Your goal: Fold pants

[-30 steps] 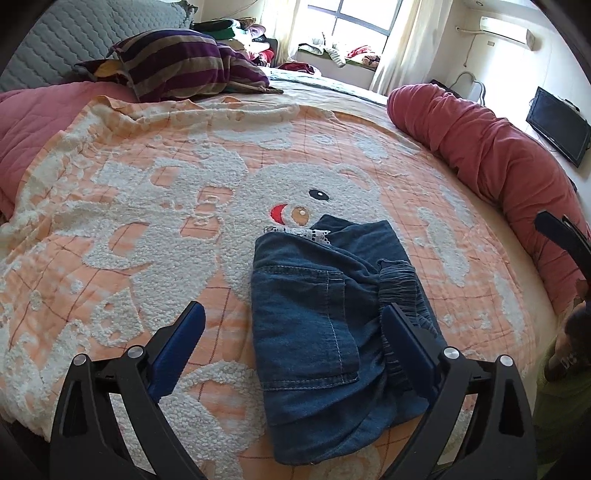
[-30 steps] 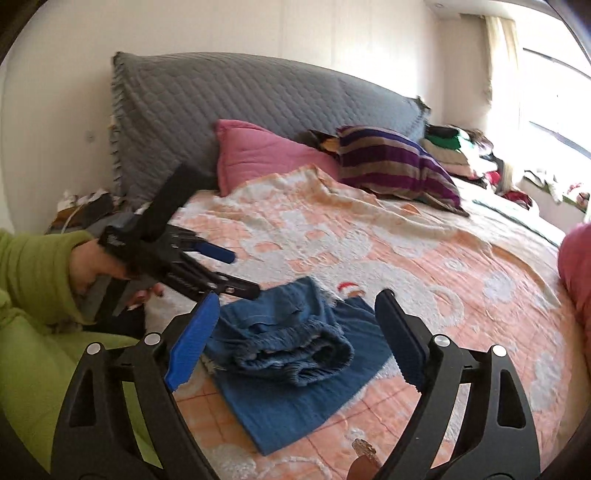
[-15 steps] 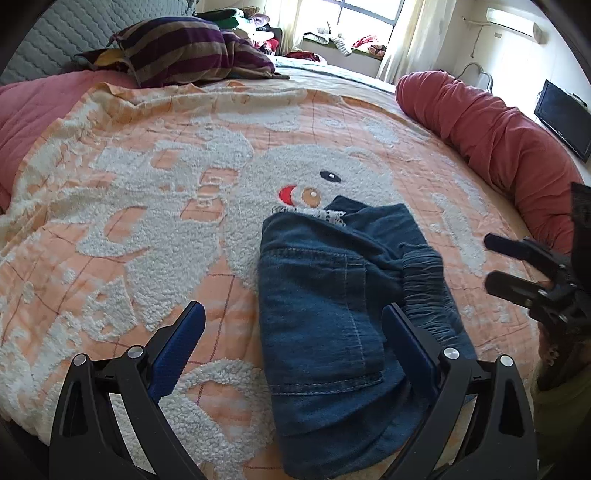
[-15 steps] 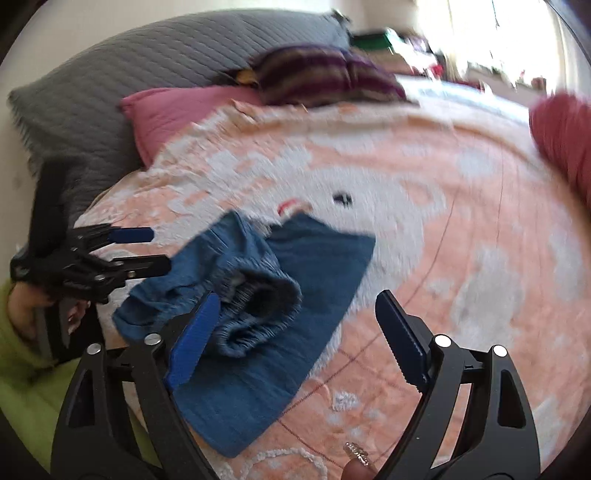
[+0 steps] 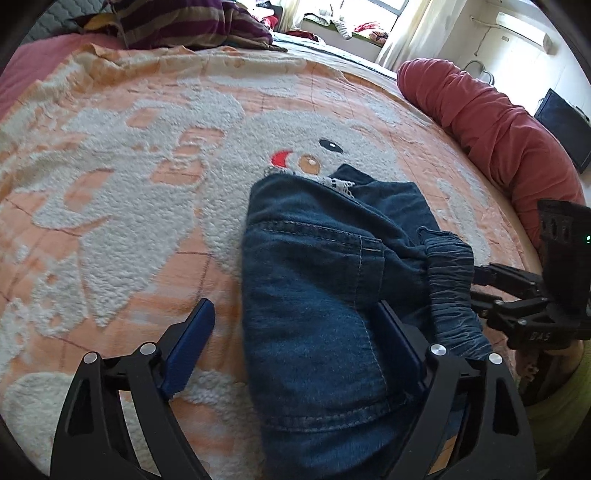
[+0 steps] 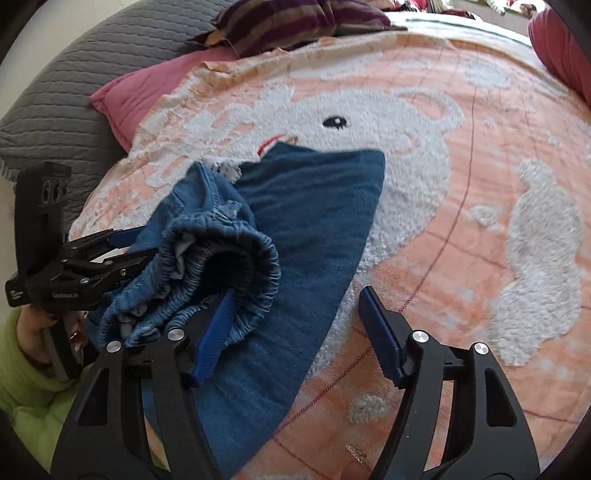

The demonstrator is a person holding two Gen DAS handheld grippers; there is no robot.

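Note:
The blue denim pants (image 5: pixel 325 288) lie folded on the orange bear blanket (image 5: pixel 110 192), elastic waistband (image 5: pixel 450 280) bunched on the right. My left gripper (image 5: pixel 295 347) is open, low over the near part of the pants, its right finger on the denim. In the right wrist view the pants (image 6: pixel 295 229) lie left of centre with the waistband (image 6: pixel 221 266) puffed open. My right gripper (image 6: pixel 295 328) is open; its left finger rests against the waistband. The left gripper (image 6: pixel 122 251) shows there beside the waistband, the right gripper (image 5: pixel 491 280) in the left wrist view.
A red bolster (image 5: pixel 491 122) lines the bed's right edge. A striped pillow (image 5: pixel 184 22) and a pink pillow (image 6: pixel 147 88) lie at the head, against a grey headboard (image 6: pixel 74 74). A black screen (image 5: pixel 565 129) hangs on the far wall.
Both grippers have moved down and in toward the pants. The right gripper now reaches the waistband; the left now sits over the near fold. Both stay open.

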